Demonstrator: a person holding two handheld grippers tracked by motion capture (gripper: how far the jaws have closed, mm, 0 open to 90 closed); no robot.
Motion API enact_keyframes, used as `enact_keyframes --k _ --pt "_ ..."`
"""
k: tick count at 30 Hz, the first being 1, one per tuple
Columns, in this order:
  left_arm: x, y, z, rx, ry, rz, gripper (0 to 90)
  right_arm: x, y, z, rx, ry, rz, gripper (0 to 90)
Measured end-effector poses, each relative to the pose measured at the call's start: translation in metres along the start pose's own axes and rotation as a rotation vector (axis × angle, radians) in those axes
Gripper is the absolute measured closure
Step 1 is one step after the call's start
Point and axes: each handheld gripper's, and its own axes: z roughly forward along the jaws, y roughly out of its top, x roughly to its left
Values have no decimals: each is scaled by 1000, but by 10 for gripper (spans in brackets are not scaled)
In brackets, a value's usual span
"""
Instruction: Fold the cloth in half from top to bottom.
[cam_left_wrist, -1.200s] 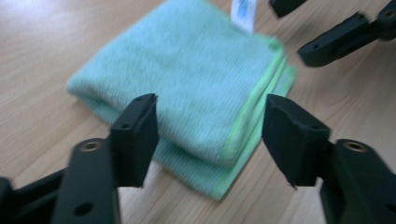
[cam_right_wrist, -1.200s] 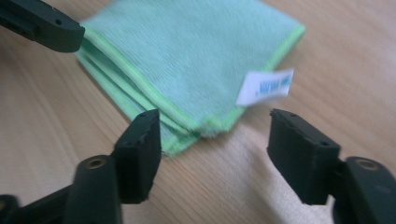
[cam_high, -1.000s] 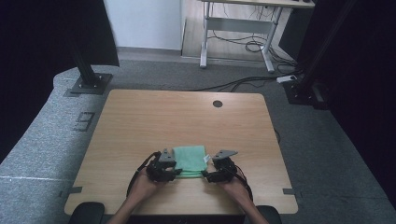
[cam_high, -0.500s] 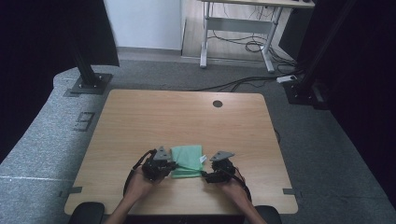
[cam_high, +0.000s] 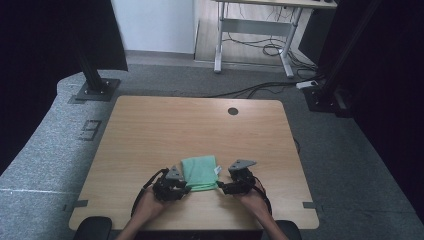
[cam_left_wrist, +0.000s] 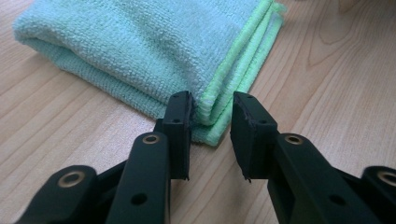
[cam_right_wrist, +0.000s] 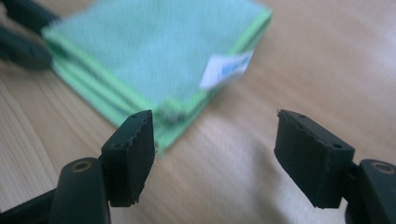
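Both grippers flank our folded green cloth (cam_high: 199, 172) near the wooden table's (cam_high: 150, 130) front edge: left gripper (cam_left_wrist: 211, 122) narrowly parted at its corner, right gripper (cam_right_wrist: 214, 140) spread wide. Its long axis runs away from us.

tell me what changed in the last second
Little. The left gripper slid slightly toward the person along the towel's left edge, to its near corner. The right gripper barely shifted by the near right corner. Both are open, gripping nothing. The folded towel stayed put on the table.
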Motion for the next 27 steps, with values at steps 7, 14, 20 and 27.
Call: enact_keyframes --k 7,14,20,27 --pt "3 -2 0 -15 -14 -17 692 -4 20 16 -12 -12 16 265" --pt "8 0 -8 -36 -15 -52 523 -4 5 23 66 -45 -10 251" --pt "21 16 -27 -154 36 -146 274 -6 3 24 61 -40 5 238" --pt "21 7 9 -10 182 -119 161 -1 0 22 51 -40 4 255"
